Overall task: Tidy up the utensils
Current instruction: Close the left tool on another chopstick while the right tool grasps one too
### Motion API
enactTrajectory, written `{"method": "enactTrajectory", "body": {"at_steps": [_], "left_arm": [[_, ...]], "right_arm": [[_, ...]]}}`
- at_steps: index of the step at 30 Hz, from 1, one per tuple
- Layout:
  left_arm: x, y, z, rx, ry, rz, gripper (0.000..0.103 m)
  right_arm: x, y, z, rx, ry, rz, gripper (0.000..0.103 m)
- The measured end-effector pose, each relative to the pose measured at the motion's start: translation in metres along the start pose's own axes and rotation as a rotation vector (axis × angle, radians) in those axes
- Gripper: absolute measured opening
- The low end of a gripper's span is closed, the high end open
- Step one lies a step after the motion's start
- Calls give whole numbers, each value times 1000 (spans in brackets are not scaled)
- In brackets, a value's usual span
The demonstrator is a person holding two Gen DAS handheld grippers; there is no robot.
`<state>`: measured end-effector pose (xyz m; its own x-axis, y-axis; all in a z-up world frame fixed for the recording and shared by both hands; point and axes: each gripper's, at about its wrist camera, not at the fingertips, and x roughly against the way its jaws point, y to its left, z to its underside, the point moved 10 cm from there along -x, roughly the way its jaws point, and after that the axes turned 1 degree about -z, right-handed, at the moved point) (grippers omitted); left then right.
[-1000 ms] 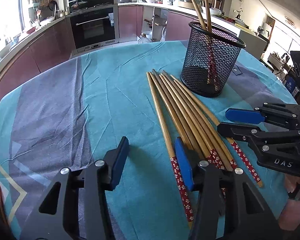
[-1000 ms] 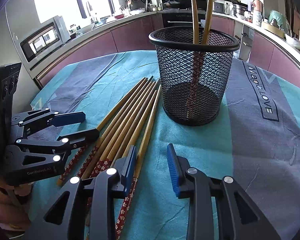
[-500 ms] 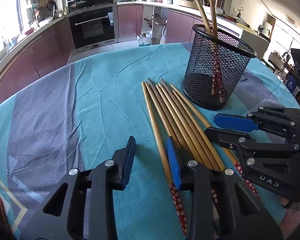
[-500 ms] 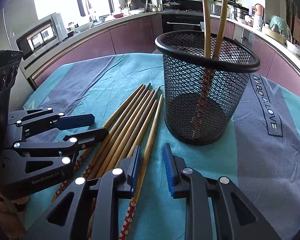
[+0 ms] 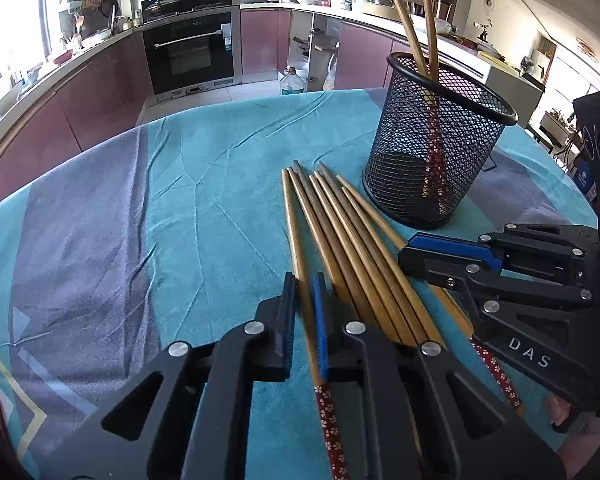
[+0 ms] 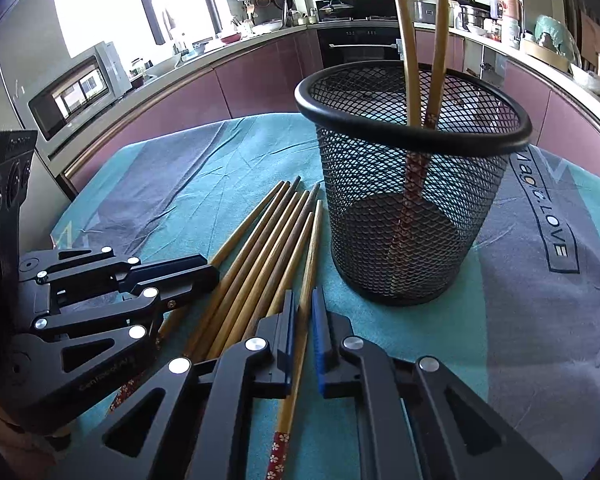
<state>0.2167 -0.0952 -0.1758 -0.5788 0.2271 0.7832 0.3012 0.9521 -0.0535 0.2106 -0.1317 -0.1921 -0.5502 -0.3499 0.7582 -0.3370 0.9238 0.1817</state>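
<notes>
Several wooden chopsticks (image 5: 352, 232) with red flowered handles lie side by side on the teal tablecloth (image 5: 172, 200). In the left wrist view my left gripper (image 5: 304, 292) is shut on the leftmost chopstick (image 5: 293, 216). In the right wrist view my right gripper (image 6: 302, 308) is shut on the rightmost chopstick (image 6: 314, 240) of the row (image 6: 260, 240). Both held chopsticks still rest on the cloth. A black mesh holder (image 5: 432, 152) (image 6: 404, 208) stands upright just beyond the row, with two chopsticks (image 6: 407, 40) leaning in it. Each gripper appears in the other's view: right gripper (image 5: 408, 250), left gripper (image 6: 214, 274).
The table's far edge (image 5: 220, 108) curves round behind the holder. Beyond it stand purple kitchen cabinets, a built-in oven (image 5: 192, 52) and a microwave (image 6: 76, 96). The cloth left of the chopsticks (image 5: 100, 240) and right of the holder (image 6: 540, 280) lies flat, slightly wrinkled.
Both grippers went from open to shut, each closing on an outer chopstick of the row. The right gripper slid a little closer to the holder.
</notes>
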Motion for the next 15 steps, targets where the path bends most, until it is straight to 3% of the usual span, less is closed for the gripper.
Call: {"method": "enactTrajectory", "body": {"at_steps": [15], "left_arm": [[17, 5, 11, 27, -12, 32, 7]], "right_arm": [[18, 1, 8, -1, -3, -56, 5]]}}
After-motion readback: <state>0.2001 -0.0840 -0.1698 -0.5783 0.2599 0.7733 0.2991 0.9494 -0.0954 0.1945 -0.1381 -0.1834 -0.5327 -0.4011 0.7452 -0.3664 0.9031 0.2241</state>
